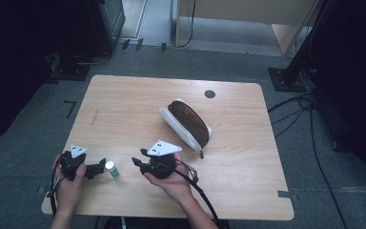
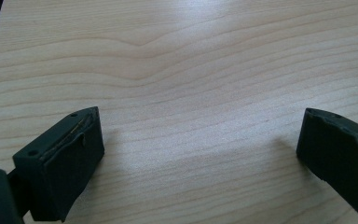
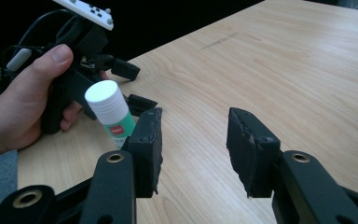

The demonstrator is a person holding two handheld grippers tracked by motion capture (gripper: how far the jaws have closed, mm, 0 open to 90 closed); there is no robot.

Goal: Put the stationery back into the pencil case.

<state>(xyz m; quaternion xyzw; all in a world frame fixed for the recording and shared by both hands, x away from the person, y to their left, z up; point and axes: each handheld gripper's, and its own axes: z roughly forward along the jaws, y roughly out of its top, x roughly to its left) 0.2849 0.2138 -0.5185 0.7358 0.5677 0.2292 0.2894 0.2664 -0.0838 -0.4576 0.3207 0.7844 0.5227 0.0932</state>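
Observation:
A small glue stick with a white cap and green label stands upright near the front left of the wooden table. My left gripper lies just left of it, jaws pointing at it, open over bare wood. My right gripper sits to the right of the stick, pointing left, also open. In the right gripper view the glue stick stands just beyond the left jaw, outside the gap, with the left gripper and its hand behind it. A white pencil case lies unzipped mid-table.
A round grey plug sits in the tabletop near the far edge. Cables trail over the floor at the right, beside a black stand base. The table's front edge runs close to both hands.

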